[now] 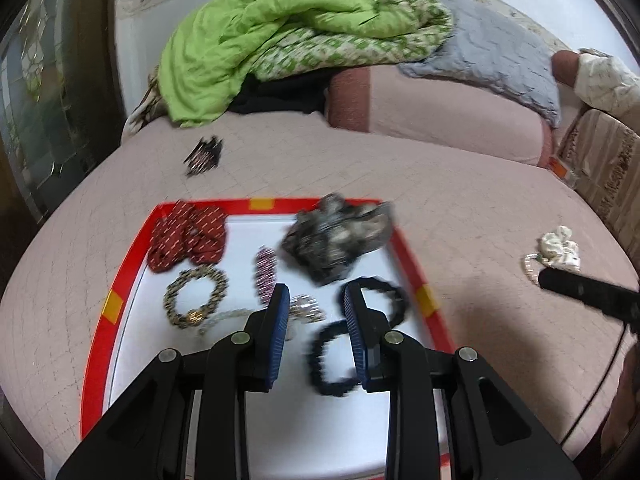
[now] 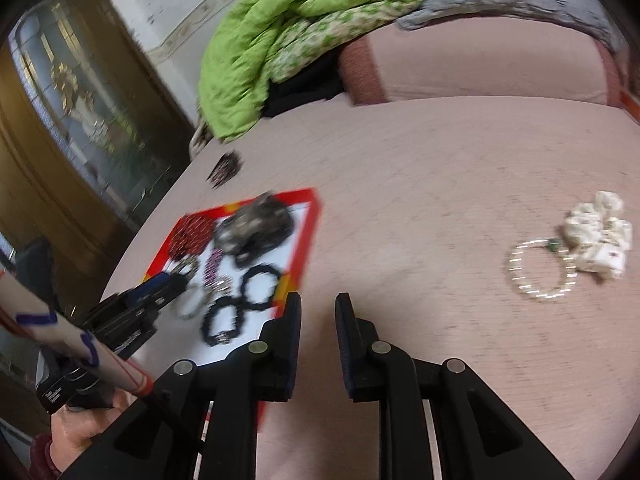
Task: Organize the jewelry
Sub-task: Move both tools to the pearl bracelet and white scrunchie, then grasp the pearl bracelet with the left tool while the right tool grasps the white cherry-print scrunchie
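Observation:
A white tray with a red rim lies on the pink bed. In it are a red scrunchie, a grey scrunchie, a gold-black bracelet, a pink hair clip, a silver piece and two black bead bracelets. My left gripper hovers open and empty over the tray. My right gripper is open and empty above the bedspread right of the tray. A pearl bracelet and a cream scrunchie lie on the bed to its right.
A dark hair clip lies on the bed beyond the tray. A green quilt, a grey pillow and a pink bolster are piled at the back. A glass-door cabinet stands left.

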`<state>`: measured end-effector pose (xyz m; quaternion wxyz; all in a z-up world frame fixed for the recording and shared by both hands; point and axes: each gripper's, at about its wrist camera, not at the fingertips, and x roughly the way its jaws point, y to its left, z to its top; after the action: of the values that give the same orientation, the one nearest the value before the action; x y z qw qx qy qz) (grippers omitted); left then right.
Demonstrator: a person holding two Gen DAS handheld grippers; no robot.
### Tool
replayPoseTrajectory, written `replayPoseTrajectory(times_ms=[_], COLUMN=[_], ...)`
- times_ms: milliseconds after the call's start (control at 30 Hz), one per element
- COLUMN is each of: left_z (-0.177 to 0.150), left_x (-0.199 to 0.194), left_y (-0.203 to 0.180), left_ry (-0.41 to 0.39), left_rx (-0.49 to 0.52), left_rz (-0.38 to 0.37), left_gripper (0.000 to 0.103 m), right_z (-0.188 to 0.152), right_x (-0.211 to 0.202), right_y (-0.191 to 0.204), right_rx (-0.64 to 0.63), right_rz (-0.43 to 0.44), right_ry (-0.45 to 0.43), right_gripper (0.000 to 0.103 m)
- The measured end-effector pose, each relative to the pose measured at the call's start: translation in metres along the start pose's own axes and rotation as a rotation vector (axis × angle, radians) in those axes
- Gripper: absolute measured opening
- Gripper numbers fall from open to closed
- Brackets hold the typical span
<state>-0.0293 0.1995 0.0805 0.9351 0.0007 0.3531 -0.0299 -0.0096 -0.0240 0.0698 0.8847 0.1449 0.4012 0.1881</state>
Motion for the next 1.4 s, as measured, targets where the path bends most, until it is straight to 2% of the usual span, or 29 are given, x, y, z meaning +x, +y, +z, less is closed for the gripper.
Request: replayPoseTrajectory(times_ms=[167, 400, 533, 633, 700, 733, 833, 900, 967, 1100, 1267, 1300, 1367, 1400], left_z=[0.005, 0.012, 0.018, 0.025, 0.028, 0.029, 0.027, 0.025, 0.021, 0.017, 0.015, 0.016, 0.018, 0.019], left_x=[-0.004, 0.038, 0.077, 0.104, 0.122, 0.128, 0.148, 0.151, 0.147, 0.139, 0.112, 0.107, 0.094, 0.089], left_y=[-0.050, -0.147, -0.197, -0.222, -0.239, -0.244, -0.258, -0.264, -0.265, -0.255, -0.241, -0.239, -0.234, -0.233], left_ry=[0.007, 0.177, 0.258, 0.305, 0.321, 0.331, 0.352, 0.317, 0.273, 0.236, 0.167, 0.155, 0.131, 0.124], left_rx=[0.075, 0.178, 0.182, 0.174, 0.183, 0.189, 0.216, 0.250, 0.275, 0.242, 0.224, 0.224, 0.219, 0.217], left_rz=[-0.076, -0.307, -0.376, -0.397, -0.381, -0.372, -0.335, -0.295, -0.268, -0.293, -0.329, -0.331, -0.340, -0.345], left_gripper=[0.028, 0.028, 0.028, 0.028, 0.028, 0.028, 0.027, 0.022, 0.010, 0.009, 0.009, 0.009, 0.009, 0.009], right_z=[0.012, 0.013, 0.007, 0.005, 0.007, 0.009, 0.012, 0.014, 0.017, 0.021, 0.022, 0.022, 0.020, 0.018], right_x=[-0.037, -0.093, -0.111, -0.114, -0.115, -0.116, -0.115, -0.110, -0.103, -0.081, -0.040, -0.031, -0.017, -0.011], right_y=[-0.064, -0.148, -0.177, -0.188, -0.192, -0.193, -0.198, -0.200, -0.203, -0.206, -0.210, -0.210, -0.212, -0.212], right_rx=[0.109, 0.306, 0.385, 0.411, 0.408, 0.402, 0.402, 0.405, 0.402, 0.387, 0.379, 0.366, 0.357, 0.353], right_rz=[-0.066, -0.134, -0.143, -0.146, -0.151, -0.160, -0.164, -0.164, -0.171, -0.202, -0.243, -0.253, -0.266, -0.262], right_ry=[-0.083, -0.207, -0.240, -0.239, -0.243, -0.244, -0.244, -0.234, -0.213, -0.146, -0.041, -0.014, 0.026, 0.045], right_gripper=[0.021, 0.024, 0.025, 0.025, 0.025, 0.028, 0.043, 0.045, 0.047, 0.057, 0.057, 0.056, 0.012, 0.009])
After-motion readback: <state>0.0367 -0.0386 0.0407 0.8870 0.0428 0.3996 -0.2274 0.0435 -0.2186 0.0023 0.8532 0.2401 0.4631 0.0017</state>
